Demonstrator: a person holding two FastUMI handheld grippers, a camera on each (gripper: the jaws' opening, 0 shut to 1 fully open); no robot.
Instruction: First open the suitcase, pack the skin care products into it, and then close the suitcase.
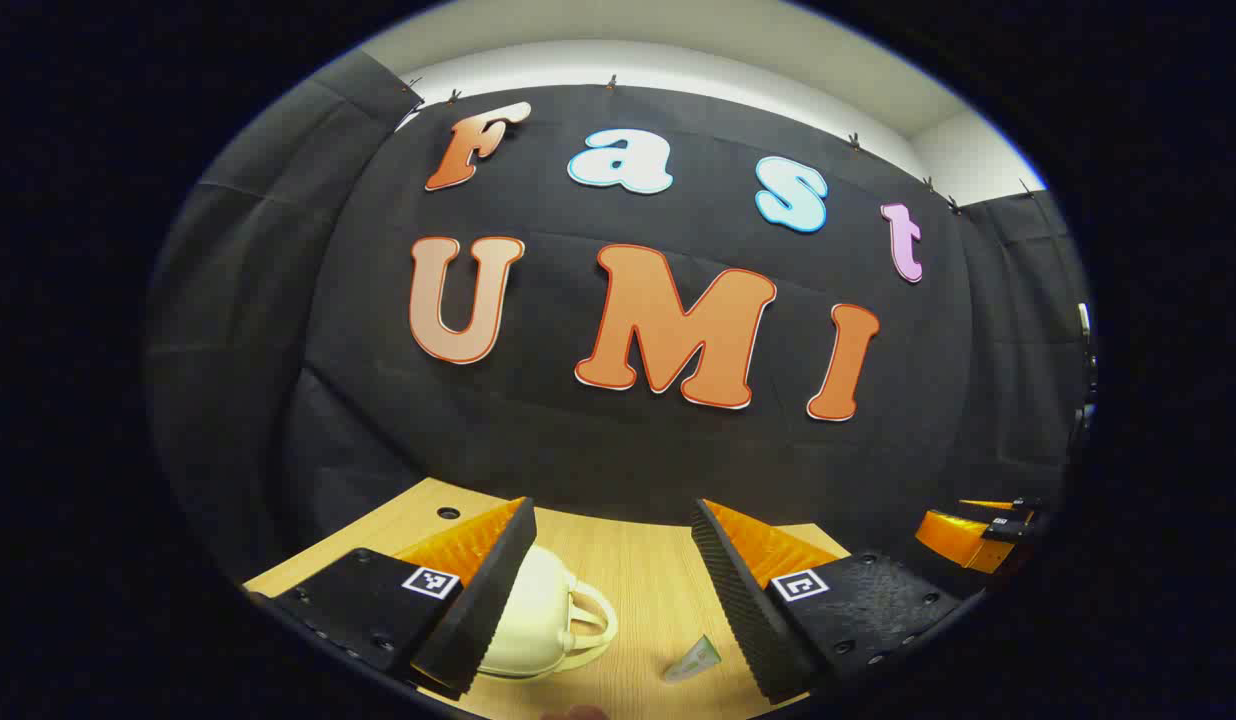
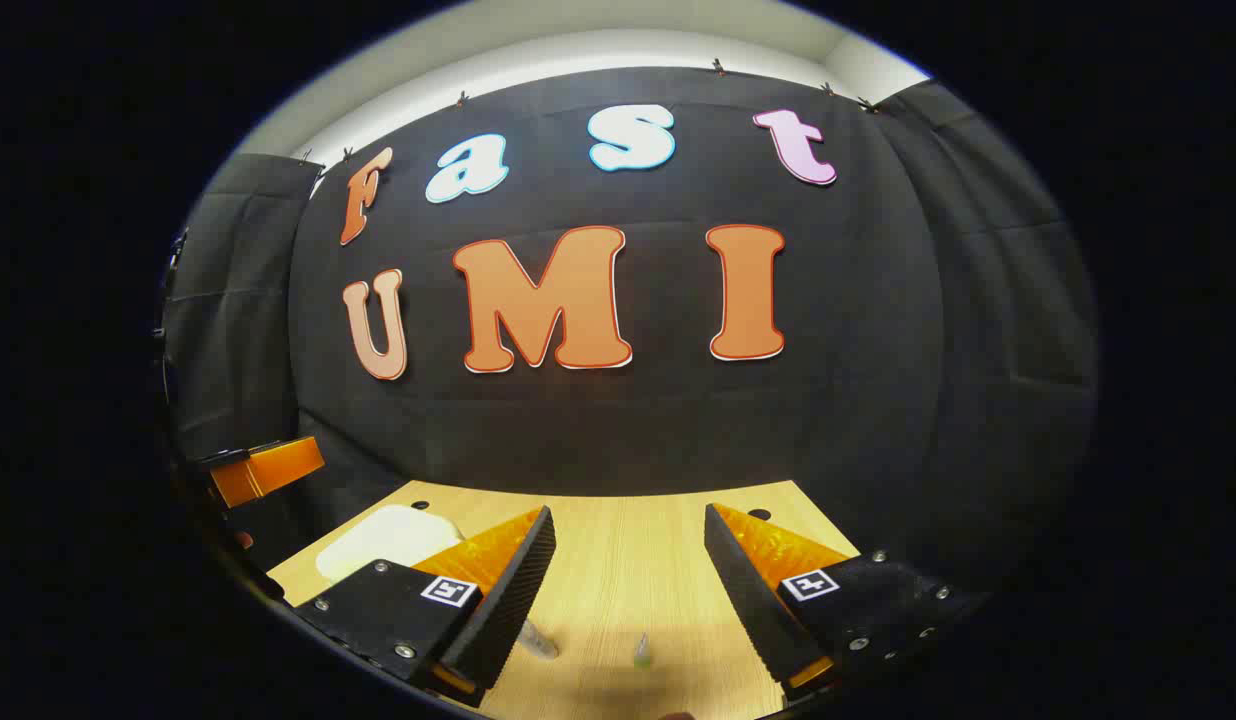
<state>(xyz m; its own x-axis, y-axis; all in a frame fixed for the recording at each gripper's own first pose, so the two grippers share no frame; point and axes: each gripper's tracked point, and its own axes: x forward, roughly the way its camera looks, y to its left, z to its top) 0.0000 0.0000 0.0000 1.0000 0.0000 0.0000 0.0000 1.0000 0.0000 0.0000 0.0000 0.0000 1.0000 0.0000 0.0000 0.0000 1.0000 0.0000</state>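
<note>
Two tongs held above a wooden table (image 1: 638,570), left tongs (image 1: 618,600) spread apart over a closed cream suitcase (image 1: 538,620) with a small tube (image 1: 694,660) beside it, right tongs (image 2: 628,600) also apart, two small skin care items (image 2: 640,650) below.

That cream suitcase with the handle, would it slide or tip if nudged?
The cream suitcase lies flat on the wooden table, so it would probably slide rather than tip. Its rounded shell looks hard and smooth, likely stiff and somewhat slippery. Its weight can't be judged.
</note>
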